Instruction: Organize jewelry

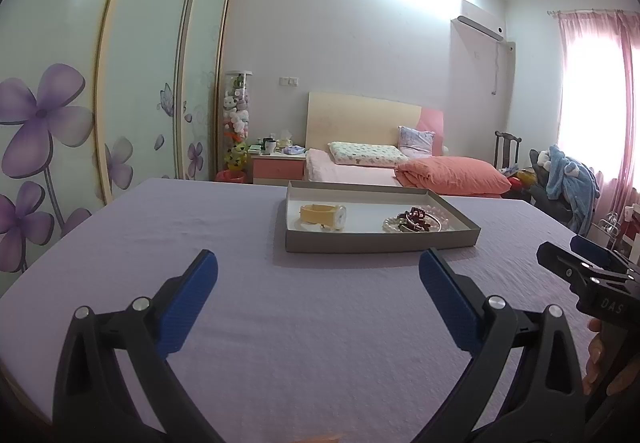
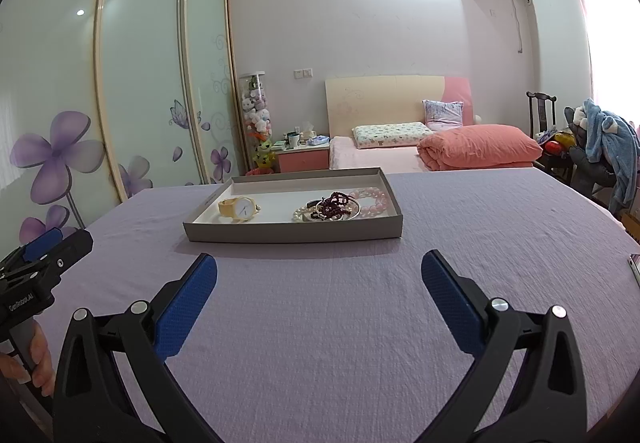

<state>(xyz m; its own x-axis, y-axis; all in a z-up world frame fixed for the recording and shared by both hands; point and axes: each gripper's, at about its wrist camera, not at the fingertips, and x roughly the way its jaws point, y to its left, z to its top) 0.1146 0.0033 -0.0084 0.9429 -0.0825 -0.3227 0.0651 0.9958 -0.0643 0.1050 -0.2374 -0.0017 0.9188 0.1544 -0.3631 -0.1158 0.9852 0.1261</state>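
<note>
A table (image 2: pixel 320 323) covered in a lilac textured cloth fills the foreground of a bedroom. On it sits a shallow grey tray (image 2: pixel 292 233) with a white floor; a yellow-strapped watch (image 2: pixel 239 209) lies in its left part, and in its right part a heap of jewelry (image 2: pixel 340 207) rests together: a white pearl string, a dark red beaded piece, a metal bangle and a pink bead bracelet, touching and overlapping. The left gripper (image 1: pixel 318 269) and the right gripper (image 2: pixel 319 270) hover side by side over the bare cloth on the near side of the tray, each with its blue-padded fingers spread wide and holding nothing. Behind the table stands a bed (image 2: pixel 384 157) with a cream headboard, a patterned pillow and a folded coral quilt. Sliding wardrobe doors (image 2: pixel 140 83) with purple flowers line the left wall, and pink curtains (image 1: pixel 624 115) glow at the right.
</note>
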